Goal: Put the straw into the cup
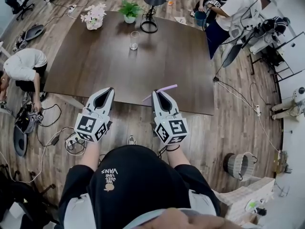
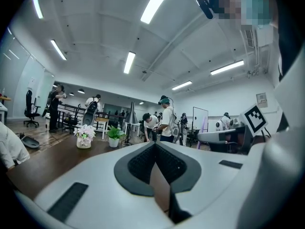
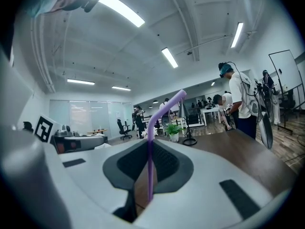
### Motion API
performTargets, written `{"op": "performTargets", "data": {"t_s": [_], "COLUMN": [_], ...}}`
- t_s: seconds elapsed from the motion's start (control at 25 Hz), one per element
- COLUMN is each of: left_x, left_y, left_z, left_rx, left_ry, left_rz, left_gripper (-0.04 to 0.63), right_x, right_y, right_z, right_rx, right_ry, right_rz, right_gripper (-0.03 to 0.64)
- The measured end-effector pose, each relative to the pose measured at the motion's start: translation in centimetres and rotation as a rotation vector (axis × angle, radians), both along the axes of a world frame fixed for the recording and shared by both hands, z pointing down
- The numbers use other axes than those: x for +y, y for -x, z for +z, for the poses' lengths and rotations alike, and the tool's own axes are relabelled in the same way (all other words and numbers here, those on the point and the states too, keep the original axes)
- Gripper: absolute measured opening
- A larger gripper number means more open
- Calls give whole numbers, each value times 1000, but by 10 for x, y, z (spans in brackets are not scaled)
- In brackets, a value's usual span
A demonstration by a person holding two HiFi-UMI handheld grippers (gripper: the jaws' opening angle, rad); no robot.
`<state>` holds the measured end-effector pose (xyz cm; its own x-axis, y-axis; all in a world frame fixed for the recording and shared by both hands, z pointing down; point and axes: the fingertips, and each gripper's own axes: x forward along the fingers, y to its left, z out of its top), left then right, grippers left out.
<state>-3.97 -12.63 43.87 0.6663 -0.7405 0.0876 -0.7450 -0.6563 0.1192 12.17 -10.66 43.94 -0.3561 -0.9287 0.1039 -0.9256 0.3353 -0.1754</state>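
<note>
Head view first: the left gripper (image 1: 108, 90) and the right gripper (image 1: 159, 93) are held side by side, their tips just over the near edge of a dark table (image 1: 95, 66), both aimed across it. A purple straw (image 1: 169, 88) is seen lying crosswise at the right gripper's tip, sticking out to either side. The cup (image 1: 134, 40), a clear glass, is stood upright well apart from both grippers, toward the far side of the table. Behind it, a vase of flowers (image 1: 94, 16), a potted plant (image 1: 129, 9) and a black lamp (image 1: 151, 4) are lined along the far edge.

Over to the left gripper view: its jaws are seen pressed together, with nothing caught between them. The flowers and the plant are picked out beyond the tip on the table, and the right gripper is glimpsed at the right.

Now the right gripper view: the jaws are clamped on the straw, which is held upright between the pads, its top part bent over to the right above the tip. The plant and the lamp's base are made out past it on the table. The straw is not yet in the cup.
</note>
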Motion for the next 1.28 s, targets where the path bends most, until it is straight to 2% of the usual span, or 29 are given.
{"op": "performTargets", "data": {"t_s": [0.44,0.96,1.28], "left_x": [-35,-102,-144], "left_y": [-5,-8,3], "left_z": [5,0,-2], "left_rx": [-7,1,8], "left_ry": [13,11,5], "left_rz": [-55,3,29], "left_gripper": [11,11,11], "right_x": [-41,-101,-140], "right_y": [-10,-4,9], "right_z": [7,2,-2], "right_rx": [-10,-3,0], "right_ry": [14,20,7], "right_rz": [-45,-5,21], "right_gripper": [35,35,35]}}
